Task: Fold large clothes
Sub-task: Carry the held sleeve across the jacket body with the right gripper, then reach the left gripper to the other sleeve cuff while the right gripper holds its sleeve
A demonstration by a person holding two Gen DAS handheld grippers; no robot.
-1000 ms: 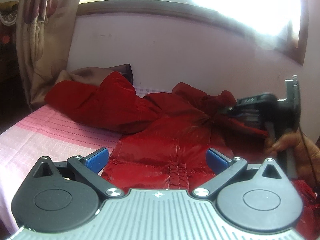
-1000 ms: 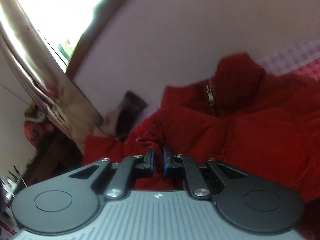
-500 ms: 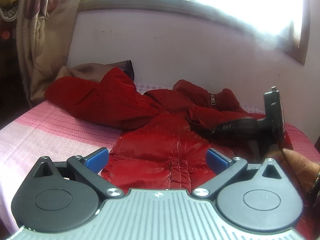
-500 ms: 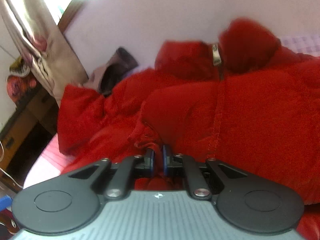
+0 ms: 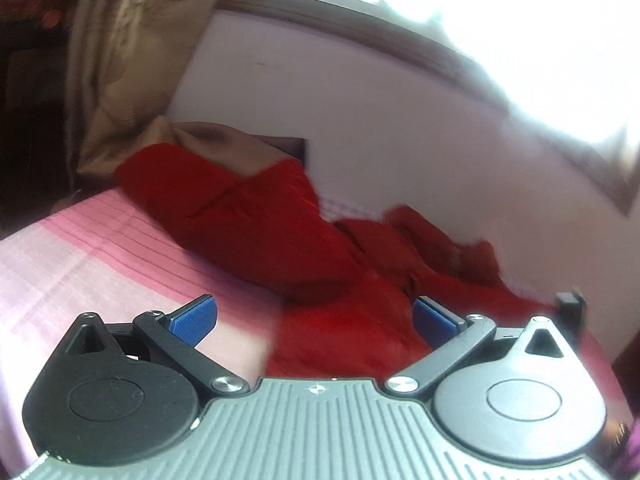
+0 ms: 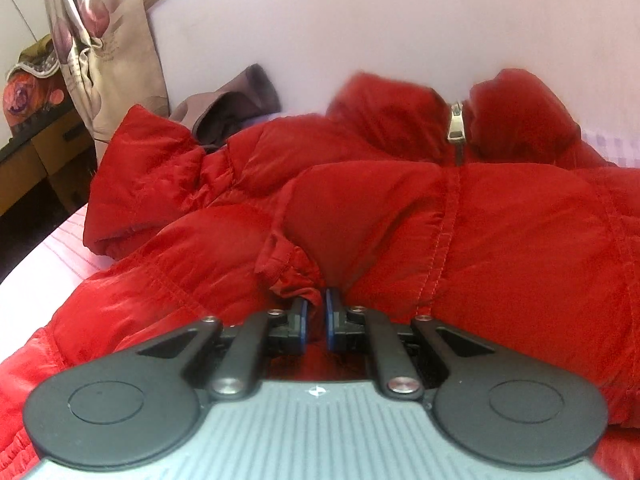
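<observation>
A large red padded jacket (image 5: 280, 240) lies spread on a pink bed (image 5: 80, 264). My left gripper (image 5: 314, 318) is open and empty, hovering over the jacket's lower left edge. My right gripper (image 6: 314, 318) is shut on a red sleeve cuff (image 6: 288, 268) and holds it low over the jacket body (image 6: 500, 240). The zipper pull (image 6: 456, 124) shows at the collar, far side. Part of the right gripper's black body (image 5: 572, 308) shows at the right edge of the left wrist view.
A brown garment (image 6: 232, 100) lies behind the jacket by the wall. A floral curtain (image 5: 132, 60) hangs at the left under a bright window. Dark furniture (image 6: 32, 152) stands left of the bed. The pale wall (image 6: 360, 20) runs close behind.
My right gripper has carried the sleeve cuff down and across onto the jacket body. My left gripper has swung left and tilted; it stays open.
</observation>
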